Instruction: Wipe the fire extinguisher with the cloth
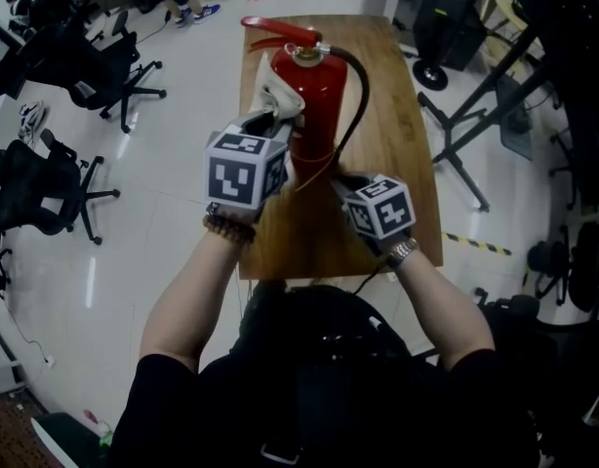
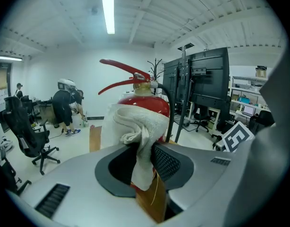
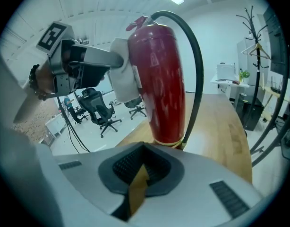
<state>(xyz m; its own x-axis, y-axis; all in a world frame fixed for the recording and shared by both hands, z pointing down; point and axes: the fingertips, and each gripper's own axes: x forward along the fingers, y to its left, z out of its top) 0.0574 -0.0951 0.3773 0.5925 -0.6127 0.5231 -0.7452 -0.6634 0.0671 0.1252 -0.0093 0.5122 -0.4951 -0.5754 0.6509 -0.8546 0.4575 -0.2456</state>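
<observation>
Red fire extinguisher [image 1: 319, 105] upright on wooden table [image 1: 399, 130], bunched white cloth [image 1: 278, 91] against its upper body.

Glossy white floor [image 1: 182, 164], black office chairs [image 1: 109, 74], wooden table [image 1: 402, 115], ceiling strip light [image 2: 107, 11].

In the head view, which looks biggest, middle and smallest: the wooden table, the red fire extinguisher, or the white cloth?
Largest to smallest:
1. wooden table
2. fire extinguisher
3. cloth, clearly the smallest
</observation>
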